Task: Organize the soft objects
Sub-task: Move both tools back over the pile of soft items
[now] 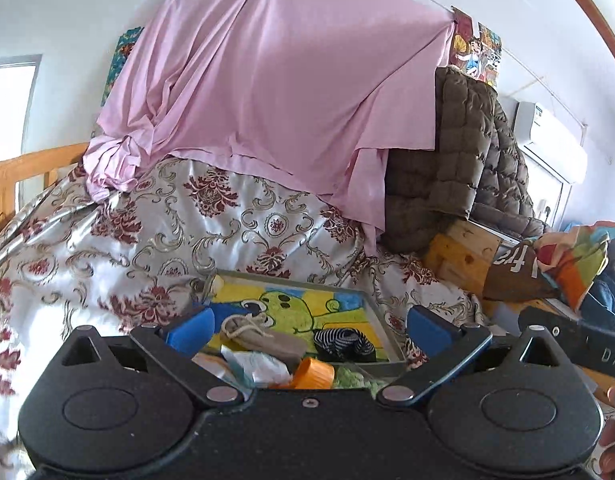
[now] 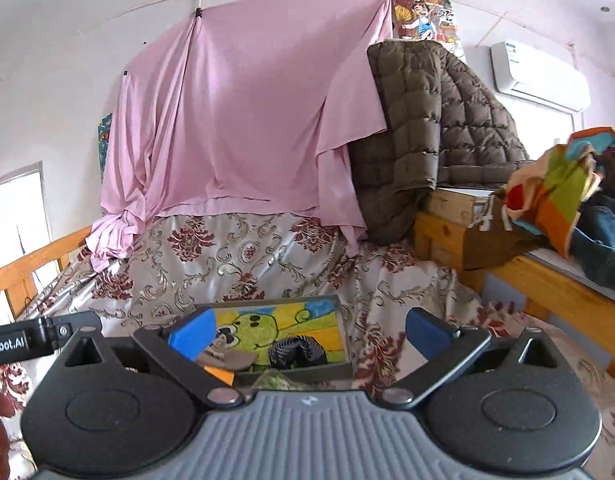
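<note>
While both our grippers, left gripper [image 1: 307, 326] and right gripper [image 2: 307, 330], hover released, we judge picking has yet to begin. The beige sock [image 1: 263, 338] and striped sock [image 1: 345, 342] lie in the tray [image 1: 381, 330] at twelve o'clock; next we must descend and pinch one.

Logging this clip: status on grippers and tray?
Left gripper open, empty. Right gripper open, empty. Beige sock and striped black-white sock in cartoon-printed tray. Nothing blocking.

Black gripper [image 1: 309, 334] — blue pads [image 1: 191, 330], seemingly plastic

Bright daylight from the window [image 2: 15, 216], sharp focus, strong fisheye bending at edges.
</note>
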A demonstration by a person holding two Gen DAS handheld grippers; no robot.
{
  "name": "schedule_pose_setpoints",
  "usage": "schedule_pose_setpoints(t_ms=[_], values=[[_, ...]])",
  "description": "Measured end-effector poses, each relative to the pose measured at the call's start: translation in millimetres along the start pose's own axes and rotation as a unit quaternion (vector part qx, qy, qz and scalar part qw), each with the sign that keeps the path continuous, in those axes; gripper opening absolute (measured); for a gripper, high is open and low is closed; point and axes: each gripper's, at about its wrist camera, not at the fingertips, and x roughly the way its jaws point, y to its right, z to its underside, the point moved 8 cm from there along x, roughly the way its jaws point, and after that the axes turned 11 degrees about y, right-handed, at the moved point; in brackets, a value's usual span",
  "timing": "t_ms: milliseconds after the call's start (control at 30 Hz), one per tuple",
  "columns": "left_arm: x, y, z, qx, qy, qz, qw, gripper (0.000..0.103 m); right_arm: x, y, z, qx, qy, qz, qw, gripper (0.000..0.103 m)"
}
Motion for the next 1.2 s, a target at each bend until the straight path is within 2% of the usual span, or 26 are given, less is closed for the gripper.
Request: schedule_pose_setpoints(t_ms=[133, 233, 400, 567, 700, 833, 1033, 1200], values=[[-15, -3, 12, 0.009, -0.005, -0.001, 0.9999, 0.102, -18, 2, 25, 0.018, -0.011, 0.018, 1.0, 0.103], [-22, -9, 25, 0.008, -0.013, 0.002, 0.9999, 0.102, -23, 5, 50, 0.039, -0.041, 0.028, 0.998, 0.103], [-24, -21, 59, 0.008, -0.051, 0.001, 0.9987, 0.102, -23, 16, 93, 0.092, -0.104, 0.05, 0.989, 0.103], [-18, -30, 95, 0.023, -0.093, 0.011, 0.9954, 0.102, -17, 23, 130, 0.115, -0.154, 0.056, 0.98, 0.103], [-14, -31, 124, 0.035, -0.123, 0.034, 0.9912, 0.102, -11, 26, 142, 0.132, -0.18, 0.055, 0.973, 0.103], [-12, -25, 151, 0.031, -0.162, 0.074, 0.9835, 0.102, -4, 28, 155, 0.148, -0.207, 0.056, 0.966, 0.103], [-7, -10, 175, 0.022, -0.193, 0.116, 0.9741, 0.102, 6, 28, 169, 0.156, -0.234, 0.056, 0.958, 0.103], [-6, -1, 189, 0.031, -0.211, 0.144, 0.9663, 0.102, 15, 21, 171, 0.149, -0.243, 0.039, 0.958, 0.103]])
